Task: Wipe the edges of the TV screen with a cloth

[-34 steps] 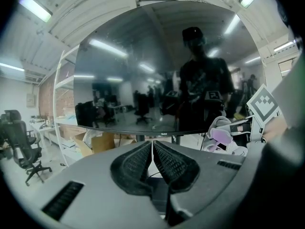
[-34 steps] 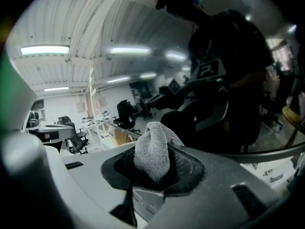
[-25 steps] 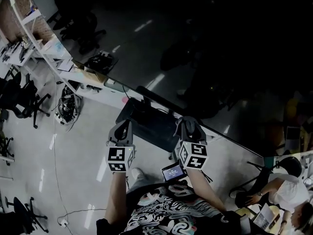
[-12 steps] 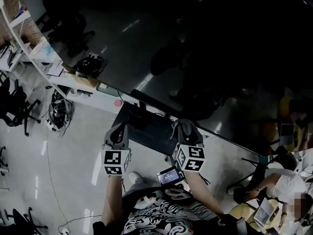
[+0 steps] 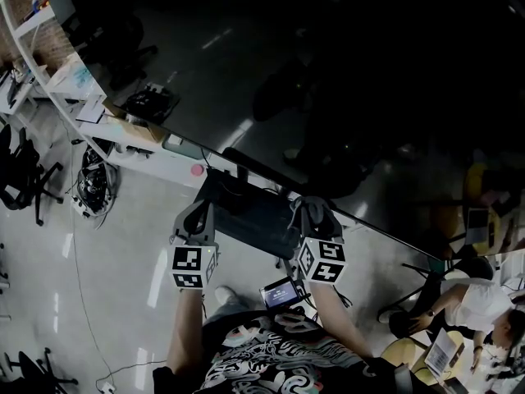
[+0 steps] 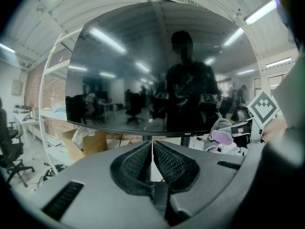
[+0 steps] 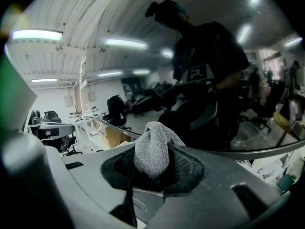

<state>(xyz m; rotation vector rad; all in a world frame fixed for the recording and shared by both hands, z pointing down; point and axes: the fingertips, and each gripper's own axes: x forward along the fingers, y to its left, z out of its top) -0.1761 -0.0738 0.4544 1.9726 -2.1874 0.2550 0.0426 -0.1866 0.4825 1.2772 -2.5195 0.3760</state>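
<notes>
Clamping a bunched grey cloth (image 7: 151, 149) between its ribbed black pads (image 7: 188, 168), the right gripper (image 5: 312, 210) was shut on the fabric so that a rounded hump stood proud of the jaw tips. That looked like a sensible way to offer a soft face to the glass without hard plastic touching it. The cloth was a nubby, towel-like weave, folded over on itself. It sat near the bottom edge of the TV screen (image 5: 328, 97), just short of it as far as the head view showed (no view confirmed contact). The screen was a broad, glossy dark panel with a thin bezel, mirroring ceiling lights and the person. The left gripper (image 6: 152, 146) was closed on nothing, its cross-hatched pads pressed together. It was held level beside the right one and below the same edge, probably just parked out of the way while the other did the wiping.
</notes>
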